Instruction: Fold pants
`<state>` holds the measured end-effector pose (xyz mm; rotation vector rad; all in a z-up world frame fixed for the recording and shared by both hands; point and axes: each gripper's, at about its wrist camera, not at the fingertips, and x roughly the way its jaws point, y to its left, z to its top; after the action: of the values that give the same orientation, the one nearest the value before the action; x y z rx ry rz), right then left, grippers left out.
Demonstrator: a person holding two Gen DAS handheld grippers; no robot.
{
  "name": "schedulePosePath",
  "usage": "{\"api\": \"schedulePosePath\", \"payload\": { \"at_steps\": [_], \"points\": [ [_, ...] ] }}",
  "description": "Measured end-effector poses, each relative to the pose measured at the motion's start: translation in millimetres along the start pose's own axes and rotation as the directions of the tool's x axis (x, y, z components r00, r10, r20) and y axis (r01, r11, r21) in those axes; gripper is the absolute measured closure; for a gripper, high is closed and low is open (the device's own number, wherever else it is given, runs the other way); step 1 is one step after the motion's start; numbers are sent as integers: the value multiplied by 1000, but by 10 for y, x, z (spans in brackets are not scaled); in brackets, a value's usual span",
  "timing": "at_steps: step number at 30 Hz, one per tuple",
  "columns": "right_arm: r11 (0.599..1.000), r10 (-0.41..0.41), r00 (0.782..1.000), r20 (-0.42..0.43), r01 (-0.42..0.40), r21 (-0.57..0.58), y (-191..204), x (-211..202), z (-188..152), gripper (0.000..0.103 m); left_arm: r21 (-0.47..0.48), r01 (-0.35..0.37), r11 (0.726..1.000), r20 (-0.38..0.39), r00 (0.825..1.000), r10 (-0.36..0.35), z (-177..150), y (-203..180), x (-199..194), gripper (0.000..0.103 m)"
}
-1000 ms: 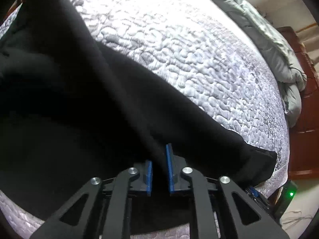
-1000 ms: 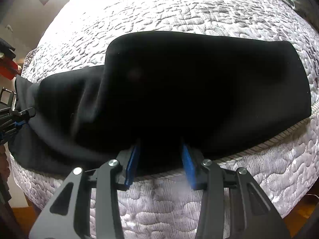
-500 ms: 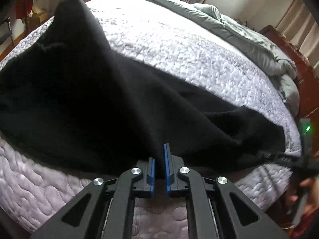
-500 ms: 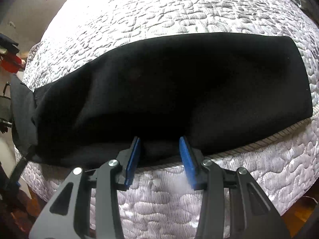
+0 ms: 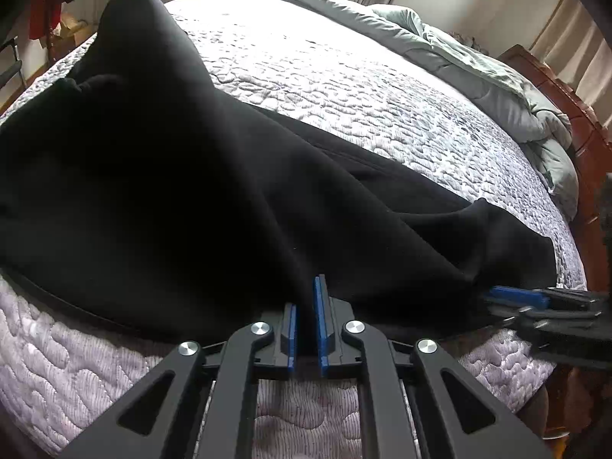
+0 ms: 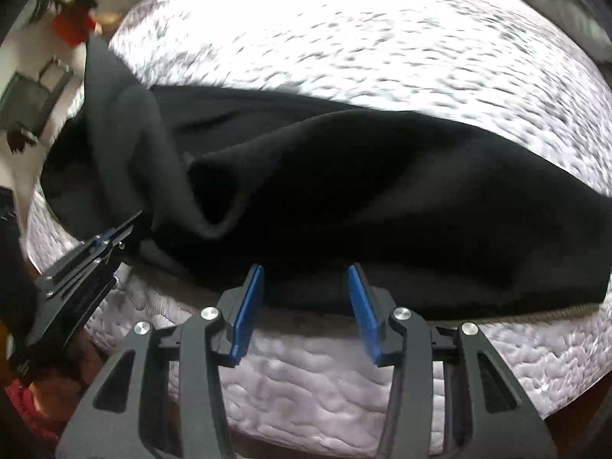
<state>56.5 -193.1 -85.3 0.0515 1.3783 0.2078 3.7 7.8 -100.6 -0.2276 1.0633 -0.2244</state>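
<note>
Black pants (image 5: pixel 183 199) are lying along the near edge of a quilted mattress (image 5: pixel 382 88), folded lengthwise so the two legs are stacking one over the other. The stack is not flat yet: a loose ridge of cloth is standing up in the middle, seen clearly in the right wrist view (image 6: pixel 344 191).

Left gripper (image 5: pixel 306 325): its blue pads (image 5: pixel 318 306) are sitting almost together and pinching a fold of the pants at the near hem. Judgement: this pinch is anchoring one end so the cloth is not sliding while the other end is being handled. The same gripper is showing at the left of the right wrist view (image 6: pixel 111 237), its tips buried in bunched fabric.

Right gripper (image 6: pixel 306 310): its jaws are opening, well apart, and the pads are not pressing on anything. The pants' edge is lying just ahead of and between the tips. Judgement: it is either letting go or lining up for a fresh hold on the near edge.

A grey-green comforter (image 5: pixel 478 76) is lying heaped along the far side, well apart from the pants, leaving room for folding.

Risk, as judged: the raised ridge is likely to crease if pressed down unsmoothed.
</note>
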Motion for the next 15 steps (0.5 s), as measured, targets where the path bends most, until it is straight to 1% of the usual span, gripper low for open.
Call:
{"api": "schedulePosePath", "payload": {
  "at_steps": [2, 3, 4, 5, 6, 9, 10, 11, 14, 15],
  "points": [
    [1000, -17, 999, -31, 16, -14, 79, 144, 26, 57, 2, 1, 1000, -3, 1000, -1, -47, 49, -17, 93],
    [999, -41, 998, -40, 41, -9, 84, 225, 41, 57, 3, 2, 1000, -10, 1000, -2, -41, 48, -17, 91],
    [999, -50, 998, -38, 50, -5, 59, 255, 50, 55, 5, 3, 1000, -17, 1000, -3, -33, 54, -27, 89],
    [998, -62, 998, -33, 62, -1, 52, 286, 52, 54, 4, 2, 1000, -22, 1000, -2, -19, 61, -43, 80],
    [998, -68, 997, -26, 68, 1, 41, 307, 46, 54, -7, -8, 1000, -31, 999, 7, 2, 86, -79, 64],
    [998, -65, 998, -2, 65, 22, 3, 327, 27, 54, -60, -19, 998, -22, 1000, 18, 86, 229, -253, 51],
    [998, -66, 998, 6, 66, 23, -12, 324, 25, 54, -70, -37, 997, -17, 999, 36, 137, 281, -303, 48],
    [997, -68, 998, 10, 68, 25, -20, 330, 22, 54, -79, -73, 994, -15, 997, 72, 219, 346, -346, 45],
    [996, -83, 996, 21, 82, 25, -49, 299, -23, 53, -90, -123, 988, -25, 992, 121, 450, 484, -360, 43],
    [996, -88, 996, 23, 88, 23, -47, 291, -32, 53, -92, -147, 985, -30, 989, 145, 580, 534, -354, 43]
  ]
}}
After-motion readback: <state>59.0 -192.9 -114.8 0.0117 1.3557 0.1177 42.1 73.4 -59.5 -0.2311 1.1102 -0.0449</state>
